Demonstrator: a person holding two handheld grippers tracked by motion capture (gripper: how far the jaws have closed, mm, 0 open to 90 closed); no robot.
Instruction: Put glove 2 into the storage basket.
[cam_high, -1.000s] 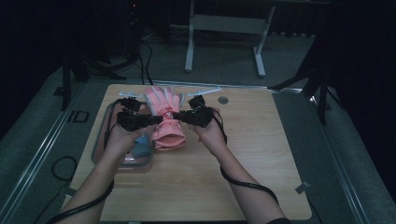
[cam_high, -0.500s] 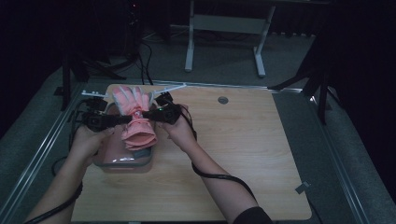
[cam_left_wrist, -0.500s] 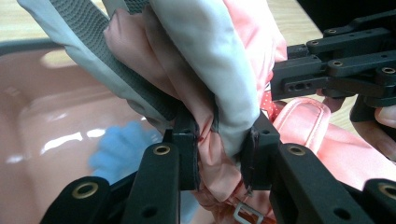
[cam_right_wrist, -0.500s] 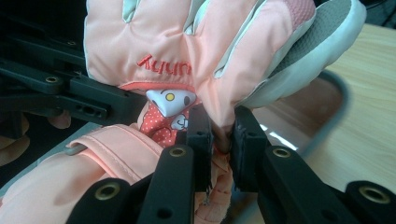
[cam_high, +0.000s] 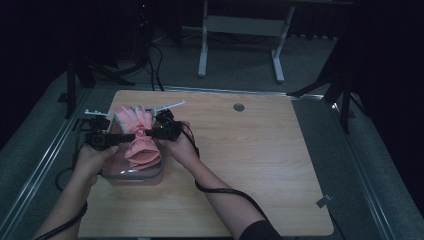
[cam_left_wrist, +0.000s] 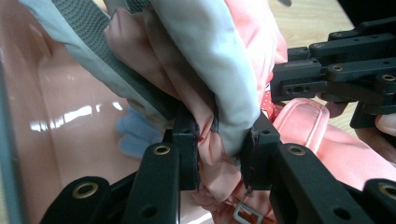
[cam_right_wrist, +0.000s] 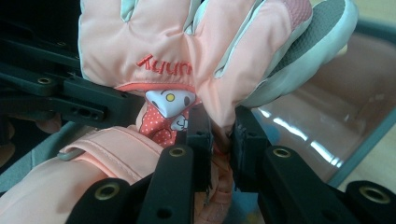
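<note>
A pink padded glove (cam_high: 136, 135) with grey palm patches hangs between my two grippers, just over a clear plastic bin (cam_high: 132, 175) at the table's left side. My left gripper (cam_high: 129, 136) is shut on the glove's bunched fabric from the left, its jaws pinching a fold (cam_left_wrist: 219, 140) of the glove (cam_left_wrist: 224, 70). My right gripper (cam_high: 146, 133) is shut on the glove (cam_right_wrist: 163, 42) from the right, near the wrist below a cartoon patch (cam_right_wrist: 220, 135). The glove's fingers point away from me and its cuff (cam_right_wrist: 93, 154) droops toward the bin.
A blue item (cam_left_wrist: 135, 135) lies inside the bin. Thin white sticks (cam_high: 167, 106) lie at the table's back left, and a round grommet (cam_high: 238, 107) sits at the back middle. The bin stands close to the table's left edge.
Both hands have carried the glove leftward and downward, from the table's upper middle-left to just above the bin. Both grips have stayed as they were.
</note>
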